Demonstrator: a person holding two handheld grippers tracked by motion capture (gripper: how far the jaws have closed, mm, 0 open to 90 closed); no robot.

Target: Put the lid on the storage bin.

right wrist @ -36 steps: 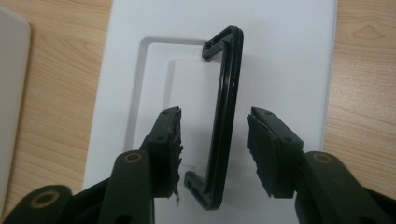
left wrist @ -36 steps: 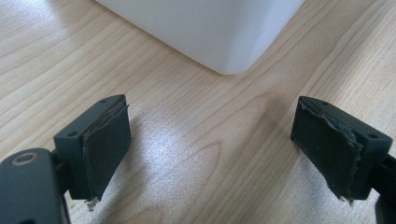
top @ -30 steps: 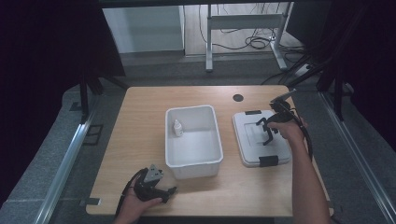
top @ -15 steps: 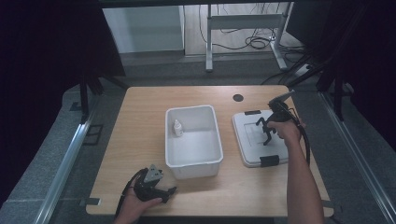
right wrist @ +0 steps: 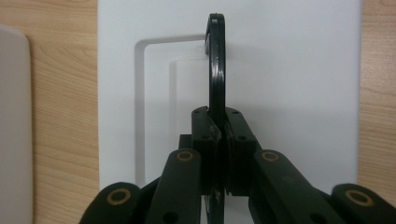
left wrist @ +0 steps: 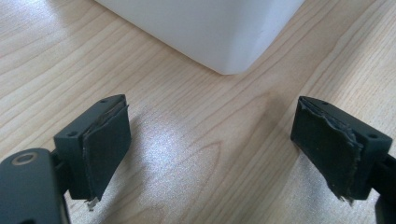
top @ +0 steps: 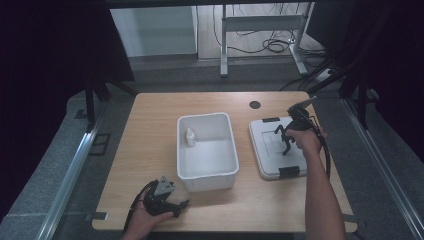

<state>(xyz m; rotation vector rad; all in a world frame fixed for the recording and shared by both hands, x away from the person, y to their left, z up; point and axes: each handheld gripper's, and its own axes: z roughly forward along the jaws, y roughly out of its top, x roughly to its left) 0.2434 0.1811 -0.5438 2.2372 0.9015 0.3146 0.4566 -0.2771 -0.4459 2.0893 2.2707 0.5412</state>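
A white lid [top: 267, 155] lies flat on the table, right of an open white bin [top: 207, 181]. My right gripper [top: 285, 145] points down at the lid's middle. In the right gripper view the lid [right wrist: 299, 70] has a thin black handle [right wrist: 216, 60] standing on edge in its recess, and my right gripper [right wrist: 219, 126] is shut on that handle. My left gripper [top: 182, 204] rests low on the table by the bin's near left corner. Its jaws stand wide open in the left gripper view, with bare wood between them [left wrist: 210, 140] and the bin's corner [left wrist: 210, 32] just ahead.
A small white bottle [top: 190, 137] stands inside the bin at its far left. The lid has black clips at its near end [top: 289, 171] and far end [top: 271, 120]. A round cable hole [top: 255, 104] sits near the table's far edge.
The right hand has shifted only slightly over the lid. The left hand and the bin have stayed where they were.
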